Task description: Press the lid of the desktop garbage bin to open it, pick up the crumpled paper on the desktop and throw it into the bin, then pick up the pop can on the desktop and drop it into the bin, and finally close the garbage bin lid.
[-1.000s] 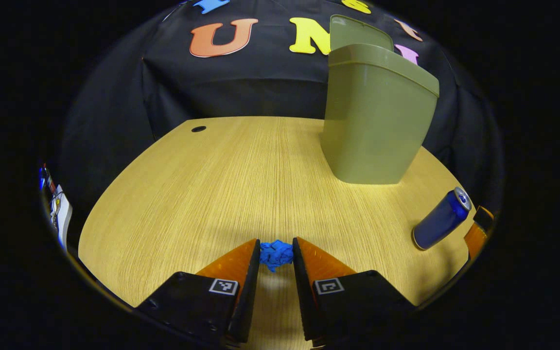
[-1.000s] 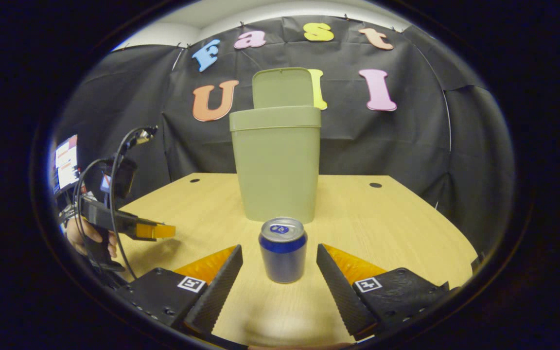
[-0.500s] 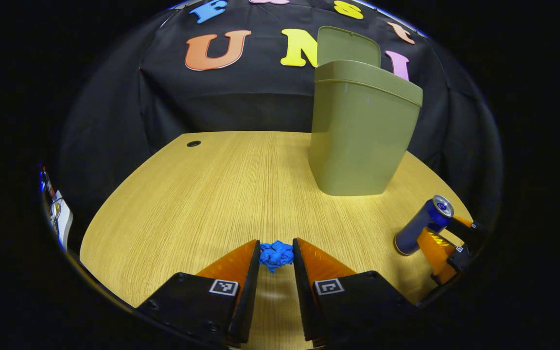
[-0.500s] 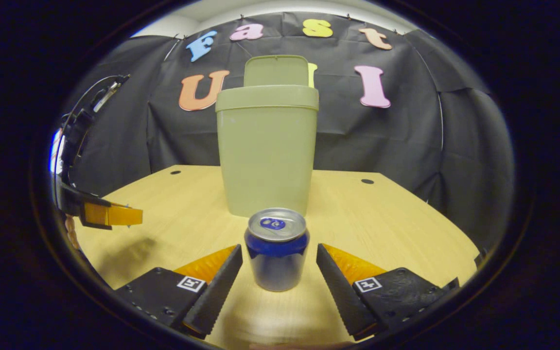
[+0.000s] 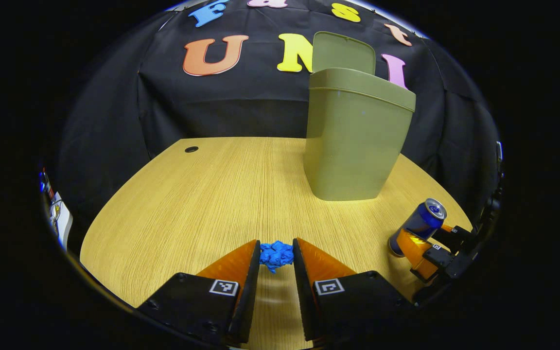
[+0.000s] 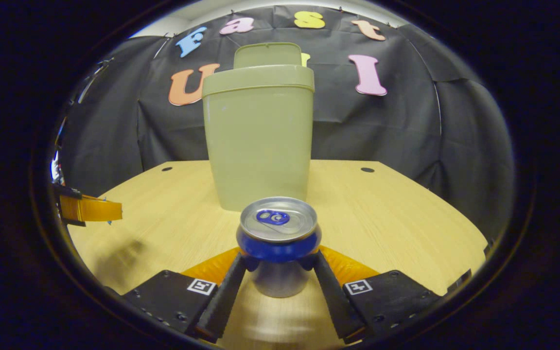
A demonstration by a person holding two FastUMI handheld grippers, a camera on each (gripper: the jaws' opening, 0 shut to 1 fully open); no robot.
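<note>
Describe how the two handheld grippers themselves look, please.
Each gripper, the left gripper and the right gripper, has two wedge-shaped fingers on black blocky bodies, and each body carries a small square black-and-white marker. The right gripper's fingers show ribbed inner faces.

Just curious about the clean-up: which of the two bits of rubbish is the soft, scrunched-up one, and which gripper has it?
The blue crumpled paper, pinched in the left gripper. The right gripper clamps the rigid pop can.

No readable text, brand or number on the can (image 6: 278, 243) or the bin (image 6: 259, 141). Square black-and-white coded markers on each gripper's finger mounts, not legible as writing. Screen at far left too small to tell.
</note>
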